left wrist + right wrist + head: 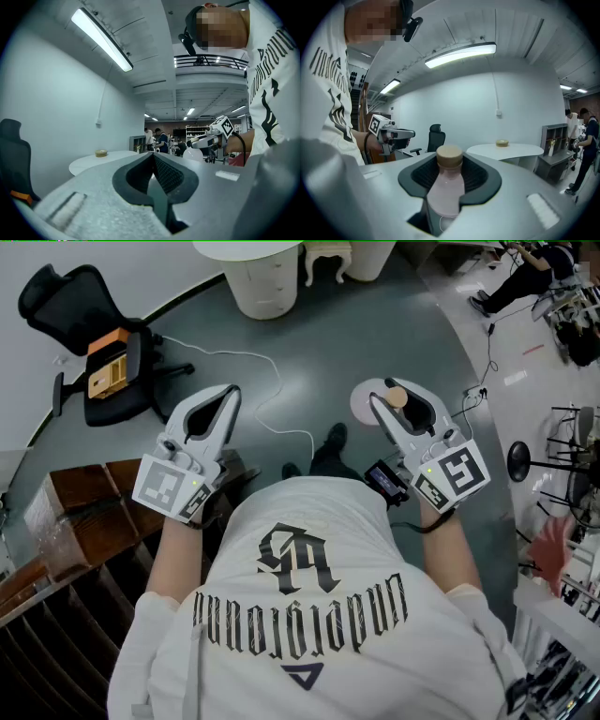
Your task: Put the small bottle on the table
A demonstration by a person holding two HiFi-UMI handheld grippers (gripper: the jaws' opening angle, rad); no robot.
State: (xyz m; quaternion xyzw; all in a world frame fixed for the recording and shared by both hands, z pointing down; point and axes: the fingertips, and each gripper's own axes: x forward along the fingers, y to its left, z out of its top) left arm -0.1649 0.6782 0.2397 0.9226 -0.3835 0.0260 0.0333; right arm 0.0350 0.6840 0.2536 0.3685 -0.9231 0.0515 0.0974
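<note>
While the fingers (480,174) of our right gripper (450,160) clamp the small bottle (445,187) around its body below the tan cap (449,153), well short of the desk (511,151), we judge it light, smooth and slippery, our left gripper (153,161) pinched together on nothing.

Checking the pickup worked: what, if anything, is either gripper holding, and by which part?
The right gripper grips the small bottle by its body, below the cap. The left gripper is shut, empty.

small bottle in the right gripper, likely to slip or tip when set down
Probably rigid: the small bottle shows no dent between the right gripper's pads. Its smooth, tapering shoulder may slip. Narrow and tall, it could tip when set down.
</note>
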